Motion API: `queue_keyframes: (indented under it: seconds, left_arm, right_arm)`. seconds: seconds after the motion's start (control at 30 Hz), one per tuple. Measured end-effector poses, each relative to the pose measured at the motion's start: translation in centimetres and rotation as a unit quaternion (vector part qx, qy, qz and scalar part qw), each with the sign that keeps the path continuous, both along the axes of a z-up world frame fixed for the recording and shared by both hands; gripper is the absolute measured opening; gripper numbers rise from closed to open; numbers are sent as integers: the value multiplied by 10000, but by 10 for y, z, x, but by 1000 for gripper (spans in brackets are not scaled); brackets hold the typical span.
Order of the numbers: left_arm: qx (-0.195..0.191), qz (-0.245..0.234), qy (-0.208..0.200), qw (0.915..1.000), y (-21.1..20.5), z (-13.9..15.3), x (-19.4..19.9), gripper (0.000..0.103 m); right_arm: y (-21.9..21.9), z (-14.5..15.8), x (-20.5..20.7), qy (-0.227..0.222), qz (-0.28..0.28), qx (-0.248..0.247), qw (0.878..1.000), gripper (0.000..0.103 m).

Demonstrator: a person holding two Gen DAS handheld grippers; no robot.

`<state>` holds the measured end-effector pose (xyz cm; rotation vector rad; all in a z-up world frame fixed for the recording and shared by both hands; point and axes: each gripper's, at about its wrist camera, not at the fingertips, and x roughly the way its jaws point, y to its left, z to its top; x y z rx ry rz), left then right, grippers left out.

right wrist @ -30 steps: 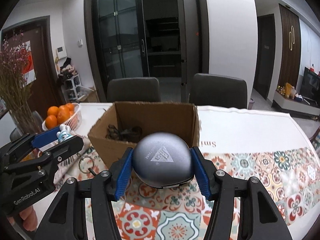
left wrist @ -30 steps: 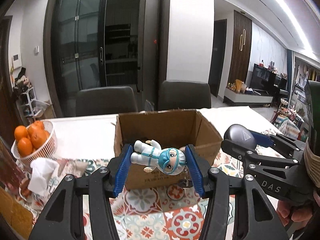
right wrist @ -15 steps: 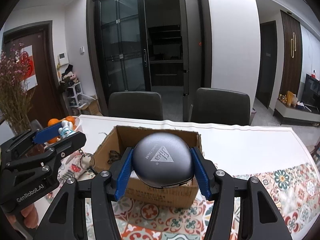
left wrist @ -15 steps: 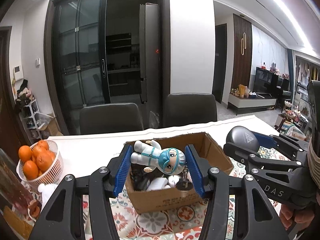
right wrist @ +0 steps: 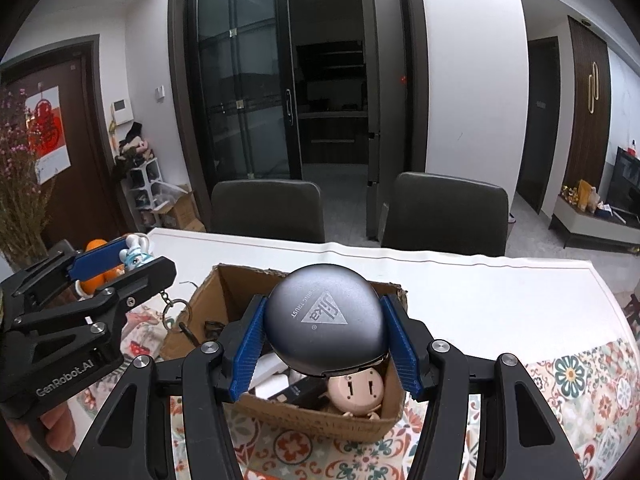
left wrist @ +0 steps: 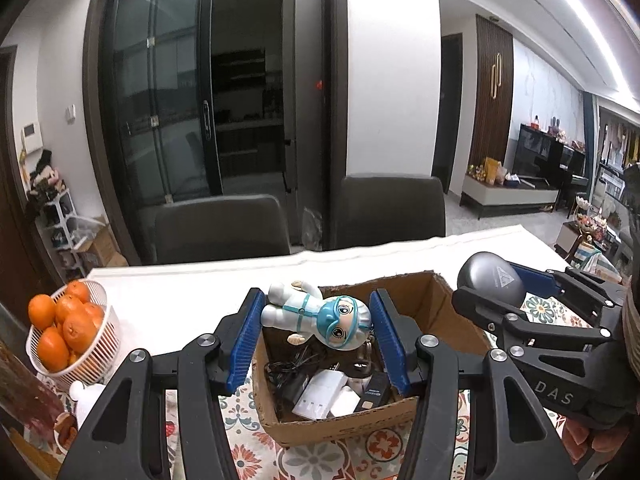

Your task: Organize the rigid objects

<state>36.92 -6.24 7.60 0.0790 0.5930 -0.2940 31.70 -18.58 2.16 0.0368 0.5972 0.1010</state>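
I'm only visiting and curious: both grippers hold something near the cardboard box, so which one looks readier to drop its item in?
Probably the left gripper: its figurine hangs over the open cardboard box. The right gripper's grey case also looks over it.

Even, soft indoor light from a ceiling strip (left wrist: pixel 576 12) (glaring white at upper right); the glass doors (right wrist: pixel 240 92) stay dark. Sharp focus throughout, heavy fisheye bending, black vignetted corners, faint shadows.
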Motion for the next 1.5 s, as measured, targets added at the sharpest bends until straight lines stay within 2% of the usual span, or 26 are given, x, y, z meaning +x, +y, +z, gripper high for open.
queue_keyframes:
  seconds: [0.23,0.57,0.73,1.13,1.33,1.4,1.5]
  left_arm:
    - [26,7,405,9992,-2,-18,23,54]
    - [286,133,924,9952,-9,-48,43,54]
    - [183,122,1224,9922,-7,-58,48,54]
    - [321,315,1049,9935,3,-48,23,58]
    - [326,391,741,9960,10,-29,-10,65]
    - [351,429,608,9966,12,-20,-26,73]
    - [361,476,393,9974,14,-8,-47,77]
  right_arm:
    - [2,-13,19,268,61,-47,9996,58]
    - [-2,-42,46,759,30,-27,9971,58]
    - [-4,-45,50,827,30,-26,9966,58]
    - [-4,-36,28,730,-172,-165,9970,59]
    - [-1,-21,-1,529,-291,-234,9979,60]
    - [0,-14,-16,417,-346,-235,9983,60]
    - [1,-2,-39,218,-468,-216,9984,63]
